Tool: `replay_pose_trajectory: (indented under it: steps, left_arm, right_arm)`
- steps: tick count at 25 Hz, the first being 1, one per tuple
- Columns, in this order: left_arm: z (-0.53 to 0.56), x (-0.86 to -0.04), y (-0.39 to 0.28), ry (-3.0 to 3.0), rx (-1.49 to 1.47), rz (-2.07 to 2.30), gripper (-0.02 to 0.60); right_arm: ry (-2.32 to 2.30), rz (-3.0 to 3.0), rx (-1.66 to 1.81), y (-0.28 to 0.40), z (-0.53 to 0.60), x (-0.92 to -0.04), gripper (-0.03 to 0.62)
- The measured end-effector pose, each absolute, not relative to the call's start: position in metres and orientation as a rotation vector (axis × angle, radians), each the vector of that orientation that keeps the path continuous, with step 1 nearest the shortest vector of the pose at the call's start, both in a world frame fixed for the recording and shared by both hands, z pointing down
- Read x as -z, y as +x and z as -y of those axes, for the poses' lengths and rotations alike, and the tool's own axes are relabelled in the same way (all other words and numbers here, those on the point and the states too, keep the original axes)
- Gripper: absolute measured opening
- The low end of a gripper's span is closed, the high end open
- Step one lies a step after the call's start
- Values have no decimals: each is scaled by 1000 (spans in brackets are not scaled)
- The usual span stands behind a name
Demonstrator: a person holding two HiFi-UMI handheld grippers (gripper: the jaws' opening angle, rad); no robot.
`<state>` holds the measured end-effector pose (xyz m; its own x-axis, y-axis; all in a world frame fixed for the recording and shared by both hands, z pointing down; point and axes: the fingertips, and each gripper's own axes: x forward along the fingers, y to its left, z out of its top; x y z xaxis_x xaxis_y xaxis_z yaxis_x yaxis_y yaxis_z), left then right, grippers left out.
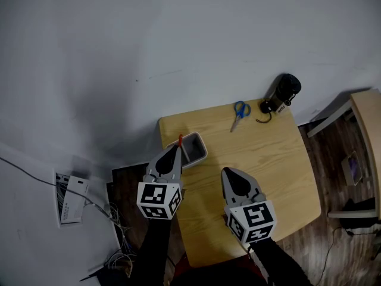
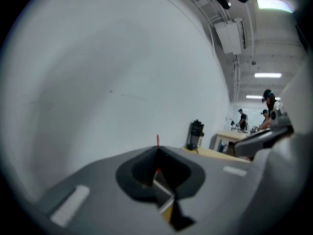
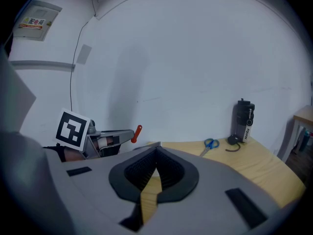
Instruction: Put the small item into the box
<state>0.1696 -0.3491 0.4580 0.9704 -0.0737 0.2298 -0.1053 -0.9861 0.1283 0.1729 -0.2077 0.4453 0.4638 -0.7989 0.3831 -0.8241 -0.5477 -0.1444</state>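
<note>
A small red item (image 1: pixel 180 139) sticks up from the tips of my left gripper (image 1: pixel 178 145), which is shut on it. It hangs over the near left rim of the grey box (image 1: pixel 199 152) at the wooden table's left edge. In the left gripper view only the thin red tip (image 2: pixel 157 140) shows above the closed jaws. The right gripper view shows the left gripper (image 3: pixel 128 135) from the side with the red item (image 3: pixel 137 133) at its end. My right gripper (image 1: pixel 228 172) is shut and holds nothing; it hovers over the table's middle, right of the box.
Blue-handled scissors (image 1: pixel 239 114) and a black bottle (image 1: pixel 285 90) with a cord lie at the far side of the table (image 1: pixel 274 159). A white wall stands behind. Floor, cables and papers (image 1: pixel 71 198) lie to the left; a second table's edge (image 1: pixel 366 124) is at the right.
</note>
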Motion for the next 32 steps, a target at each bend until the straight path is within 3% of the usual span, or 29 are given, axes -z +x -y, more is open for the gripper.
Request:
replay_pose_trajectory:
  steps: [32]
  left_arm:
    - [353, -523, 181, 2964, -620, 138, 8]
  right_arm:
    - [2535, 1457, -822, 182, 228, -505, 8]
